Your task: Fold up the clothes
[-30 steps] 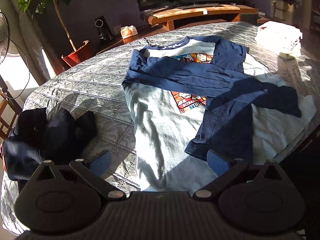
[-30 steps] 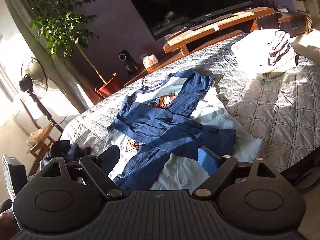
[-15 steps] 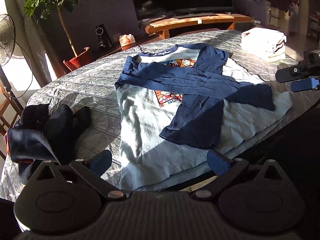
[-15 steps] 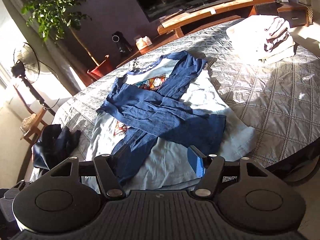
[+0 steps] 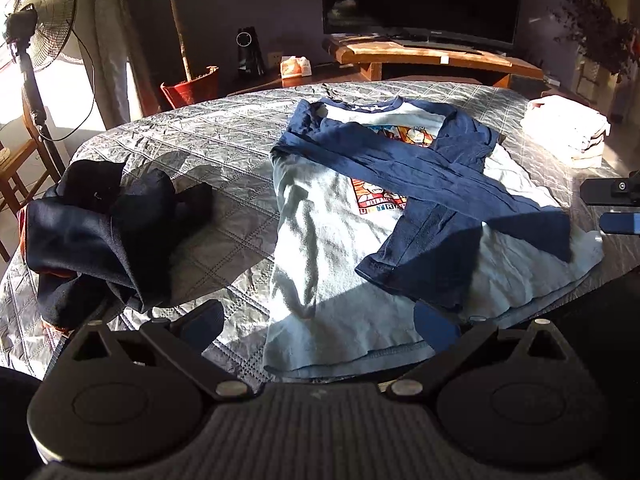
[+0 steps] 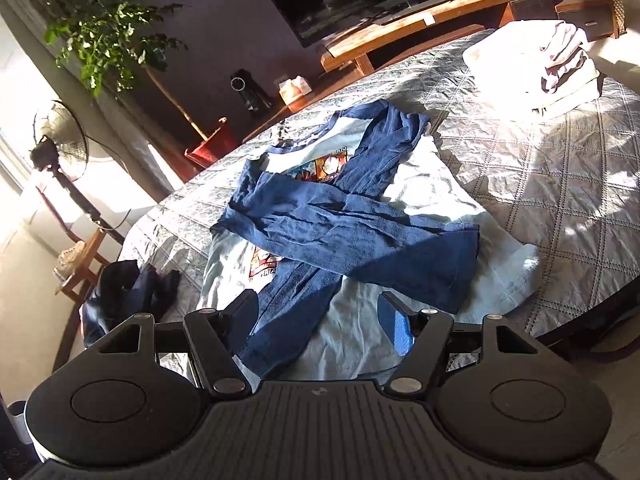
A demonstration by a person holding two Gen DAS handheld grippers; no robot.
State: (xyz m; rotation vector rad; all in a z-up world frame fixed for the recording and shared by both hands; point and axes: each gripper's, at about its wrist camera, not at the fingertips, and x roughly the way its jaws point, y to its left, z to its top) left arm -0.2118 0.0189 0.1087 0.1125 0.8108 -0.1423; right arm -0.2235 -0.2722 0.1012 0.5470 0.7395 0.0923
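Jaws stand wide apart on both tools: the left gripper [image 5: 320, 320] and the right gripper [image 6: 324, 316] each hover empty above the near hem of the pale long-sleeved shirt [image 5: 320, 248], touching nothing. Its navy blue sleeves [image 5: 440, 184] lie crossed over the printed chest on the grey quilted bed cover [image 5: 208, 148]. A crumpled dark garment [image 5: 100, 232] sits to the left, and folded white clothes [image 6: 532, 64] are stacked far right.

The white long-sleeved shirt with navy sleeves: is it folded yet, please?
Partly: the white shirt with navy sleeves lies spread flat, both sleeves crossed over its front.
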